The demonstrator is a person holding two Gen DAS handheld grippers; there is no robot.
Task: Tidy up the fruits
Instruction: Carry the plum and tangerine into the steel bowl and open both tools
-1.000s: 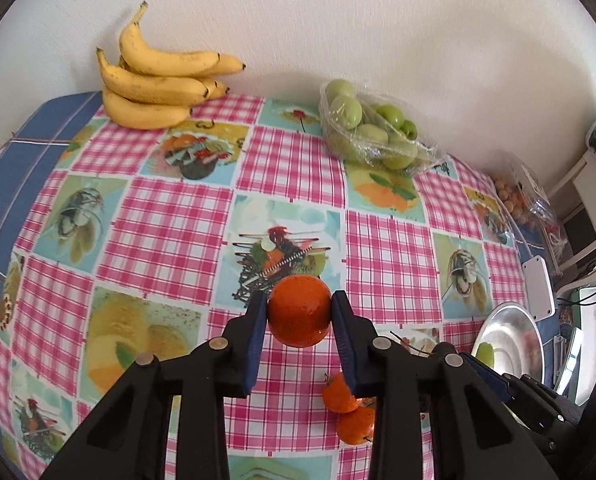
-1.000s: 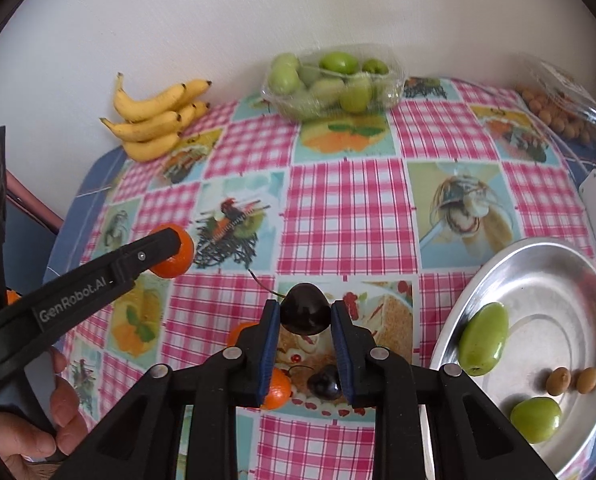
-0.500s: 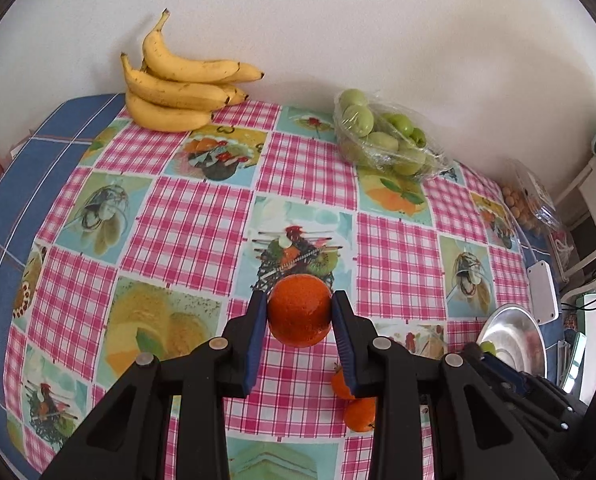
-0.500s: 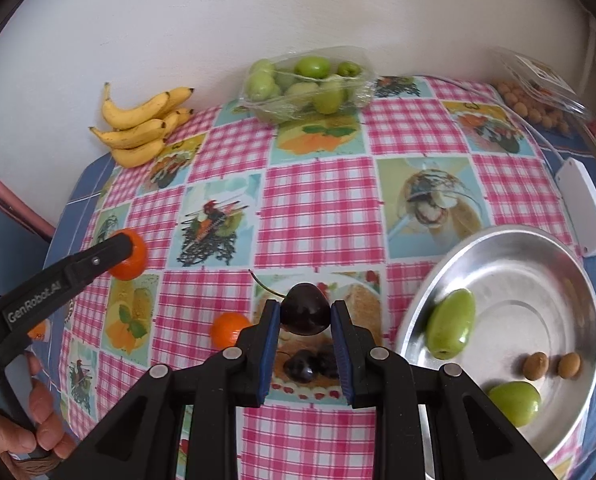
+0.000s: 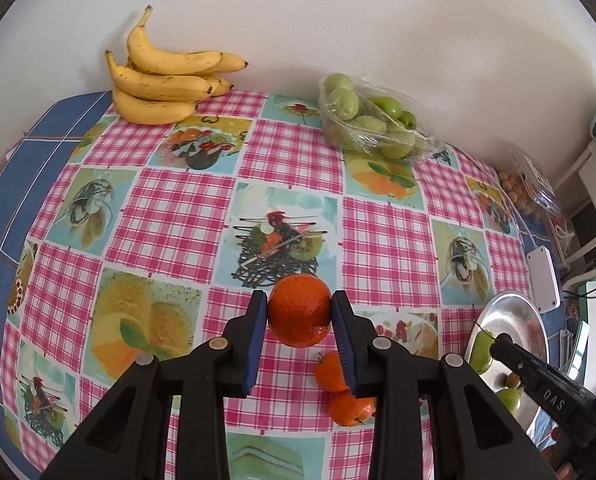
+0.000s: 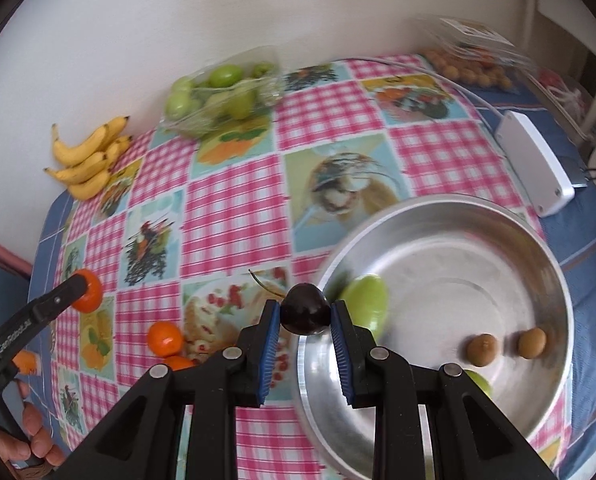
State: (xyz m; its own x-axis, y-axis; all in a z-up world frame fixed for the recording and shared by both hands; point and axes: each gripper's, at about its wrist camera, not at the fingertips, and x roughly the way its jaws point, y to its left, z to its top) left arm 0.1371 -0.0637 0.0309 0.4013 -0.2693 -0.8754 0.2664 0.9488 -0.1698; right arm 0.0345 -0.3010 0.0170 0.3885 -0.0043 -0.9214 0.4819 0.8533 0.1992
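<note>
Fruit sits in both our grippers: on the left, our left gripper (image 5: 299, 322) is clamped on a round orange mandarin (image 5: 299, 310), held over the pink checked tablecloth (image 5: 170, 216) with two more small mandarins (image 5: 343, 394) lying just below it. Further right, our right gripper (image 6: 305, 322) is pinched tight on a dark glossy cherry (image 6: 304, 309) at the near rim of the round silver metal bowl (image 6: 537, 248). Inside that bowl lie an oblong green fruit (image 6: 367, 304) and two small brown fruits (image 6: 505, 345).
</note>
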